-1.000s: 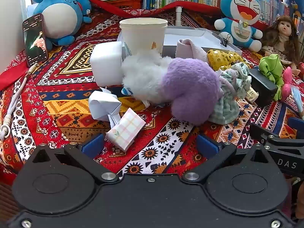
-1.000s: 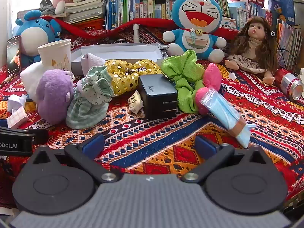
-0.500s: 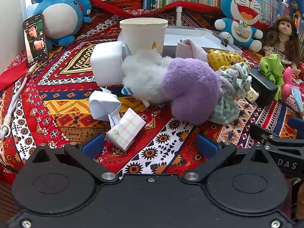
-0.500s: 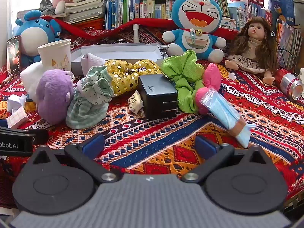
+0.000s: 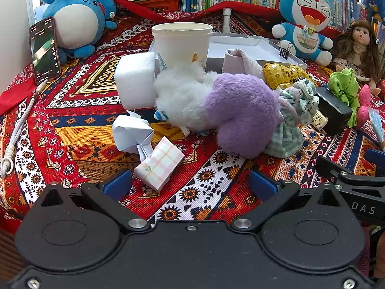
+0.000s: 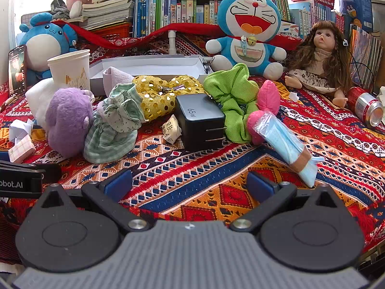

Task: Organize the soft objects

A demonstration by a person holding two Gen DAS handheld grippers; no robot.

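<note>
A heap of soft things lies mid-table on the patterned cloth. A purple plush leans on white fluff. Beside them are a green striped fabric bundle, a gold sequin scrunchie, a green scrunchie and a pink plush piece. A white shallow box sits behind the heap. My left gripper hangs open in front of the purple plush, holding nothing. My right gripper is open and holds nothing, short of the black charger.
A paper cup, a white foam block, folded paper and a plaid packet lie on the left. A wrapped face mask, a can, a doll, two blue plush toys and a phone ring the table.
Neither gripper has moved. Only the picture on the phone's screen has changed.
</note>
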